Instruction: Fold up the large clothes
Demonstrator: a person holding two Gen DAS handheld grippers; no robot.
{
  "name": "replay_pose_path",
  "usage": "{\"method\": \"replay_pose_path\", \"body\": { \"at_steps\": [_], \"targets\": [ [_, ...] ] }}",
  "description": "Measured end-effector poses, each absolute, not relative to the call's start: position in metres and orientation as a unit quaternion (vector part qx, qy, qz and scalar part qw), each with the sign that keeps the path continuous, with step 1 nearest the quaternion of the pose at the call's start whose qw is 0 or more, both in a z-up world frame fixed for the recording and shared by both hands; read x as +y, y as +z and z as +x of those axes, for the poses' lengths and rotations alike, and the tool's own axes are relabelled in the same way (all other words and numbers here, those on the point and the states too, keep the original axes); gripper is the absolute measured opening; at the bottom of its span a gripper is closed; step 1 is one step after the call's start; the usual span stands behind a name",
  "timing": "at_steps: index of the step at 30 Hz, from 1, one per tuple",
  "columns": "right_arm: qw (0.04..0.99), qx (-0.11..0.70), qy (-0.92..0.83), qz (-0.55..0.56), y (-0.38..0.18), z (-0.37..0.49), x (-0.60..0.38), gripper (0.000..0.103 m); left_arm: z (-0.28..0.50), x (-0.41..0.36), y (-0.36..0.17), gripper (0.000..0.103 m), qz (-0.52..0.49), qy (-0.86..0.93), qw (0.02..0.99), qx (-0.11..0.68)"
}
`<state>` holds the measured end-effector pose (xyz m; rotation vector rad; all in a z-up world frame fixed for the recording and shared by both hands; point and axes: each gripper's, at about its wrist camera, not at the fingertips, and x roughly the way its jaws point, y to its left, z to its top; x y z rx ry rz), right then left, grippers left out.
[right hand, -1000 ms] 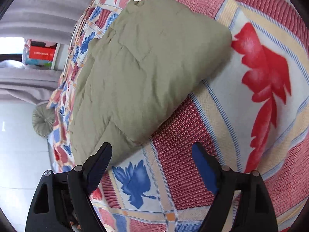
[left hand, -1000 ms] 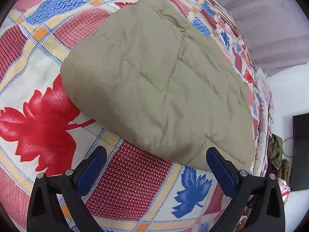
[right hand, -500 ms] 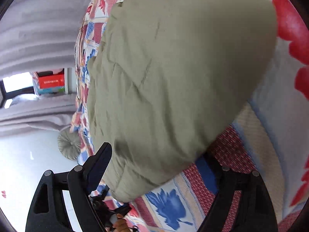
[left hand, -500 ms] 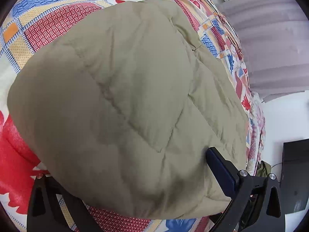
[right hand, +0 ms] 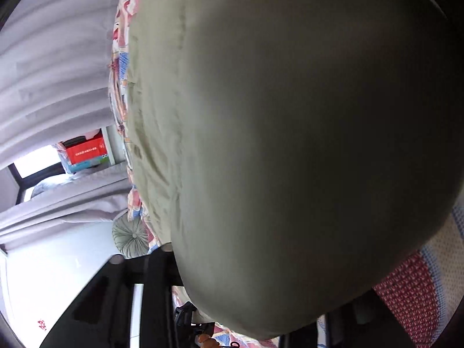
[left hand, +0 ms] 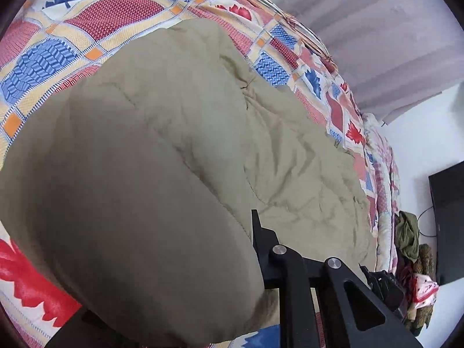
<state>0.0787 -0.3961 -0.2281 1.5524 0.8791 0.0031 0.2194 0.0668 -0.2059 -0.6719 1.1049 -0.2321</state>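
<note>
Jacket (left hand: 162, 156), olive and puffy, is lying on the bed (left hand: 95, 20) on top of that loud leaf-print cover, already folded down into a fat bundle. Its near edge bulges right up into both cameras.

Left gripper (left hand: 185, 298) has just been closing, and its fingers are now pinching the near edge of the jacket; only the right-hand finger shows, the other is buried under the fabric. Right gripper (right hand: 255, 298) has also just been closing and has the other near corner clamped, with padding swelling over both fingers so I can barely see them.

What worries me: this stuff is thick and slippery-looking, so each grip may only have the outer shell and not all the layers. Lift like that and the inner layers could sag out and undo the fold. Also, if one hand goes faster than the other, the bundle will probably twist and land crooked. And with both views smothered in fabric, judging where the edge lands looks tricky.
</note>
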Motion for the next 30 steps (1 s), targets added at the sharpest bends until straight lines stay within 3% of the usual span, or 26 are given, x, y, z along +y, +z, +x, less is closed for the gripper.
{"method": "replay_pose_path", "body": {
  "at_steps": [13,23,25,27,30],
  "targets": [
    [0.631,0.412,0.033,0.657,-0.198,-0.014,-0.375,0.024,0.099,0.094,-0.184,0.021,-0.299,-0.154,0.769,0.544],
    [0.604,0.439,0.017,0.665,-0.213,-0.087,-0.361,0.025,0.022,0.107,-0.216,0.022,-0.289,-0.14,0.731,0.603],
    [0.602,0.441,0.011,0.666,-0.219,-0.088,-0.36,0.027,0.02,0.108,-0.219,0.03,-0.282,-0.129,0.729,0.611],
    [0.6,0.444,0.005,0.665,-0.222,-0.086,-0.36,0.03,0.018,0.111,-0.217,0.054,-0.265,-0.105,0.732,0.618],
    [0.602,0.455,-0.004,0.656,-0.216,-0.08,-0.358,0.036,0.008,0.124,-0.21,0.056,-0.254,-0.086,0.733,0.625]
  ]
}}
